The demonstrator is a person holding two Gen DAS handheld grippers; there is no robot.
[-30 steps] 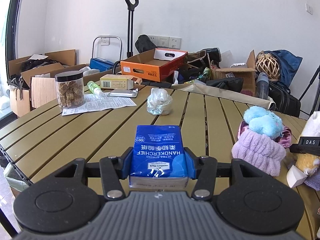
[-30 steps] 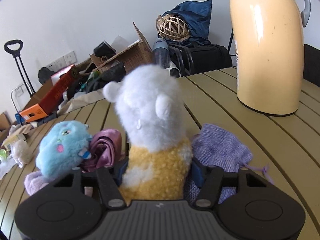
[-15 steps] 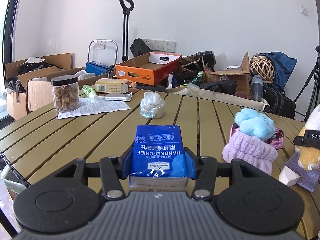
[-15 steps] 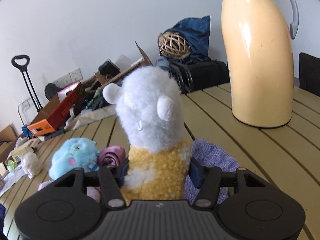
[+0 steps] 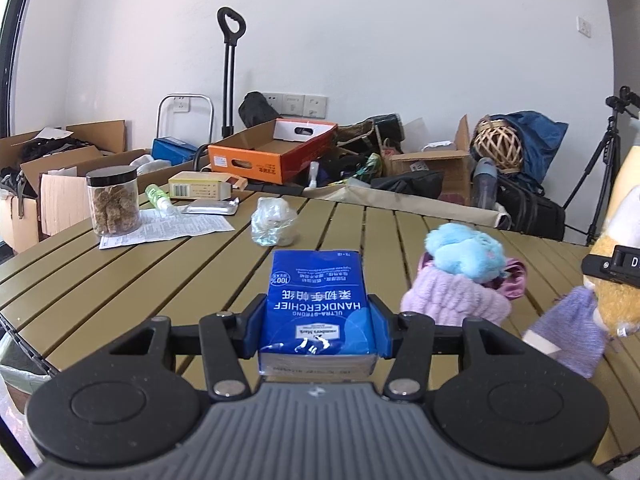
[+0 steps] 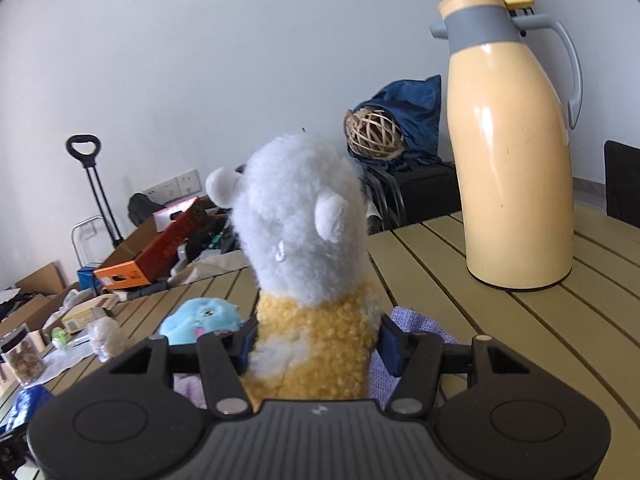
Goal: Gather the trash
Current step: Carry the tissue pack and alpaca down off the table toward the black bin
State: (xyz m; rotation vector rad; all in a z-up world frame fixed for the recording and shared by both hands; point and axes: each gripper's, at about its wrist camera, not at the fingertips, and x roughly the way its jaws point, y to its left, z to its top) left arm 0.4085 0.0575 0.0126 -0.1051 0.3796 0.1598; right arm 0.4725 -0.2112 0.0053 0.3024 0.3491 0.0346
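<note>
A blue tissue pack [image 5: 318, 304] sits clamped between the two pads of the left gripper [image 5: 318, 330], held above the slatted table [image 5: 168, 276]. Its print faces the camera upside down: "ULTRA-STRONG HANDKERCHIEF", a "100%" roundel and a small white label whose brand name is too small to read surely.

The right gripper [image 6: 316, 340] is closed on the yellow body of a plush toy [image 6: 304, 240] with a white fluffy head, its pads pressing into the fur on both sides.

Just beyond the tissue pack lies a crumpled clear plastic bag [image 5: 273, 222]. Left of the pack and farther back, a printed paper sheet [image 5: 172, 230] lies flat, and a black-lidded jar [image 5: 113, 200] of brown chunks stands on it. Behind the sheet are a small green bottle [image 5: 158, 196], a silver foil packet [image 5: 214, 207] and a cream carton [image 5: 202, 188] with a barcode.

Right of the pack, a light blue plush [image 5: 464, 254] rests on a lilac knitted cloth [image 5: 452, 300]. In the right wrist view a cream thermos jug [image 6: 516, 152] with a grey collar and handle stands on the table, well apart from the pack. Beyond the table's far edge, an orange cardboard box [image 5: 272, 156] lies among clutter; its printing is unreadable.
</note>
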